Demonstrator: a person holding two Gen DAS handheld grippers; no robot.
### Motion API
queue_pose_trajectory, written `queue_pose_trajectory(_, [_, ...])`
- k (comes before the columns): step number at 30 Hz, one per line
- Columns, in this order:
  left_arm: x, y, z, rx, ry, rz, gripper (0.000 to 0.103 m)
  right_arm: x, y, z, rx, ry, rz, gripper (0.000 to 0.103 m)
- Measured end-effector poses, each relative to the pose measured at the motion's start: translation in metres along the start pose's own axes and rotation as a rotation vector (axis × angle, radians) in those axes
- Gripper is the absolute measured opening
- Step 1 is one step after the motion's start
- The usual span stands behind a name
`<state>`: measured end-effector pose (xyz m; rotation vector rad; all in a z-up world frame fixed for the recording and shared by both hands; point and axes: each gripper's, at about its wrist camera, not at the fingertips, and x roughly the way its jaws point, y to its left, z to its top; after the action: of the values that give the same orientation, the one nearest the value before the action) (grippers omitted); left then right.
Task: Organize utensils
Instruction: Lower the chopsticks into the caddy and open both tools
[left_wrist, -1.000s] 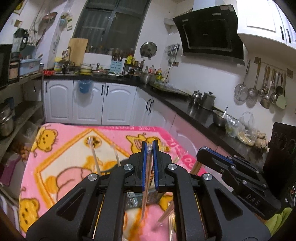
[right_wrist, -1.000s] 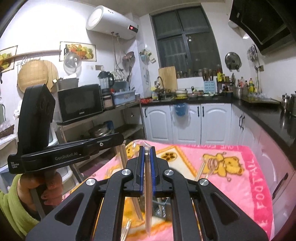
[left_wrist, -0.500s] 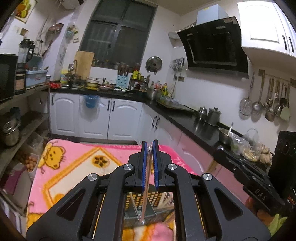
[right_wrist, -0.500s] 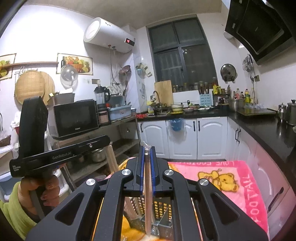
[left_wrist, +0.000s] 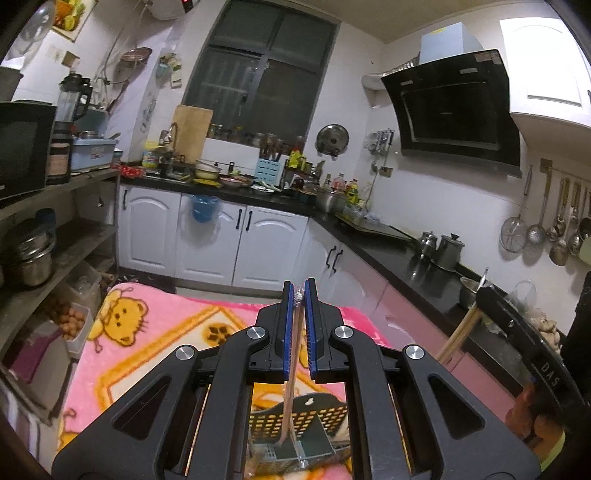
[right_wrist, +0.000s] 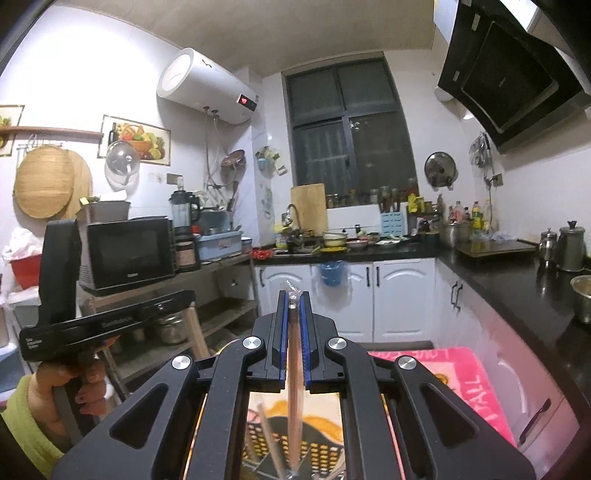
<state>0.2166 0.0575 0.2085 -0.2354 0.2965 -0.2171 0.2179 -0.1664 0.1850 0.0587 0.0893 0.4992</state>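
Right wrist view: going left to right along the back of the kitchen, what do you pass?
Round woven tray → microwave → blender → wooden cutting board → blue knife block → hanging pot lid → two steel kettles.

Pink cartoon blanket (left_wrist: 155, 325) on table, white cabinets (left_wrist: 207, 240), black countertop (right_wrist: 517, 280), range hood (left_wrist: 458, 110), microwave (right_wrist: 129, 254), water heater (right_wrist: 207, 88), dark window (right_wrist: 347, 125), probably eggs (left_wrist: 68, 317) on left shelf.
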Motion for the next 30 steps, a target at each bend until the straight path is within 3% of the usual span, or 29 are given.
queue_pose_trajectory(14, [0.033,0.013,-0.027,-0.032,0.05,0.022,0.003,0.037,-0.017,-0.032,0.028,0.056,-0.047,0.006])
queue_pose_trajectory(30, [0.064,0.011,-0.061,-0.003,0.129,0.029,0.004,0.065,-0.02,-0.068,0.034,0.12,-0.081,0.006])
